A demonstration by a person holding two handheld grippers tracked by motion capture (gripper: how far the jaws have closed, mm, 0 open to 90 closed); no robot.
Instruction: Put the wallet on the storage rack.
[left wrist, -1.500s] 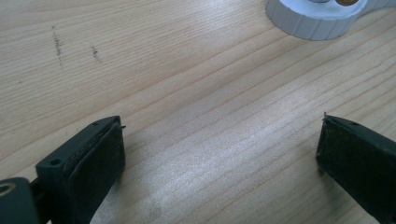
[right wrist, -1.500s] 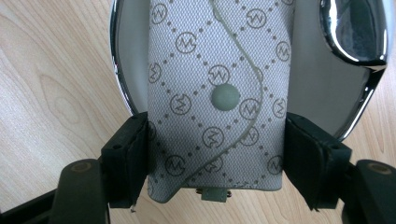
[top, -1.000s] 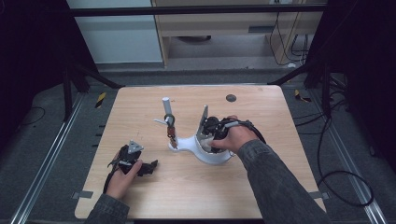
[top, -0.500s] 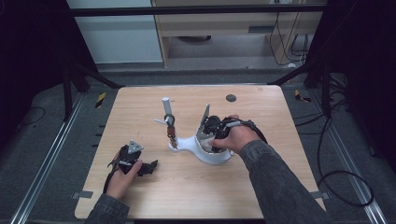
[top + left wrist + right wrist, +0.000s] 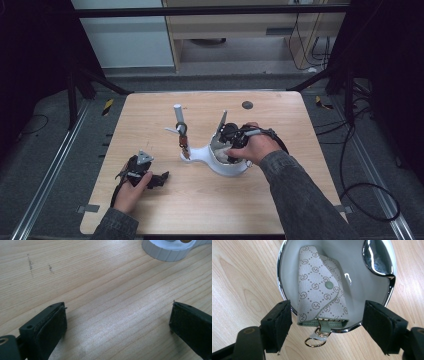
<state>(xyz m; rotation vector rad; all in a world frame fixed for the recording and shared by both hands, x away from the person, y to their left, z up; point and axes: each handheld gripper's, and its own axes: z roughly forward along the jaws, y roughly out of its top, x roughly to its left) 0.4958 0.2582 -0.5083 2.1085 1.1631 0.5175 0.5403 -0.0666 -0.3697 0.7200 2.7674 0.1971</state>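
Grey patterned fabric marks the key pouch (image 5: pixel 320 287), which lies inside the round white dish (image 5: pixel 287 270) of the stand, its clasp end and small metal ring (image 5: pixel 313 341) hanging over the chrome rim toward me. I judge the placing step essentially done: the pouch rests in the dish by its own weight, and what seems left is to draw my right gripper (image 5: pixel 327 325) clear. Its jaws stand wide apart, one on either side of the dish's near edge, gripping nothing; whether the pads brush the rim I cannot tell. In the high view the dish stand (image 5: pixel 200 154) sits mid-table with an upright post (image 5: pixel 179 116) beside it. My left gripper (image 5: pixel 162 178) rests near the table's (image 5: pixel 150 115) front left, jaws spread and empty over bare wood
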